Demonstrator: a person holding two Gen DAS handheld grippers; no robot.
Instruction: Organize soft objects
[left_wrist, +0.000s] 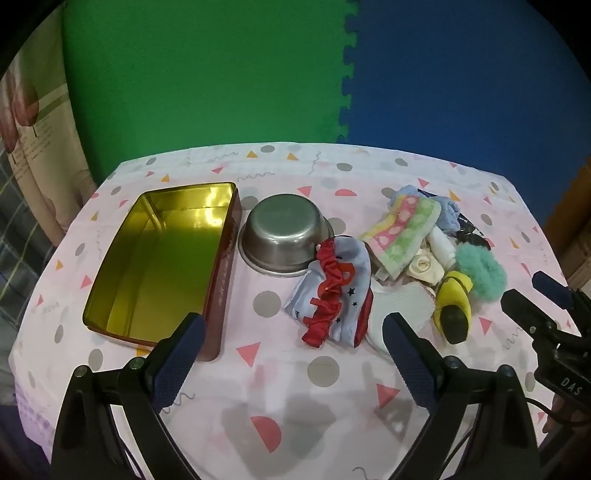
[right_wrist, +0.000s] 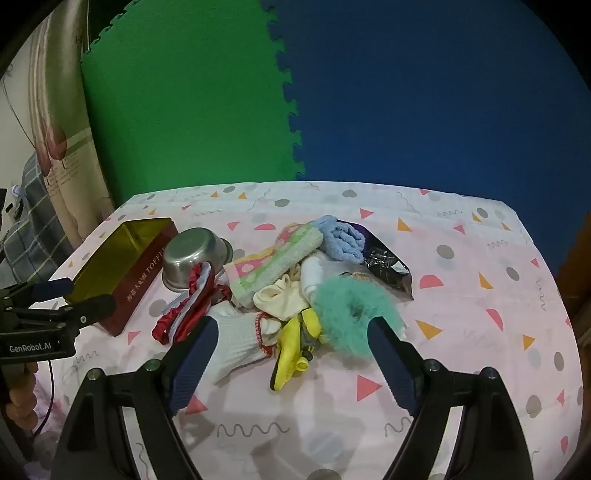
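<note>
Patterned tablecloth (left_wrist: 295, 387), soft pile (right_wrist: 295, 288) overlapping, black packet (right_wrist: 388, 269) half buried, both claws (left_wrist: 291, 332) (right_wrist: 291, 343) apart, empty.

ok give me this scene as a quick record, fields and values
surface: table with patterned pink cloth
containers: open tin, inside looks empty; steel bowl right beside it
pile: red scrunchie on blue cloth, striped towel, blue towel, white glove, teal scrunchie, yellow item, dark foil bag
pile place: right of the bowl
left gripper: open, holds nothing
right gripper: open, holds nothing, above the near edge of the pile
sorted so far: nothing in the tin
</note>
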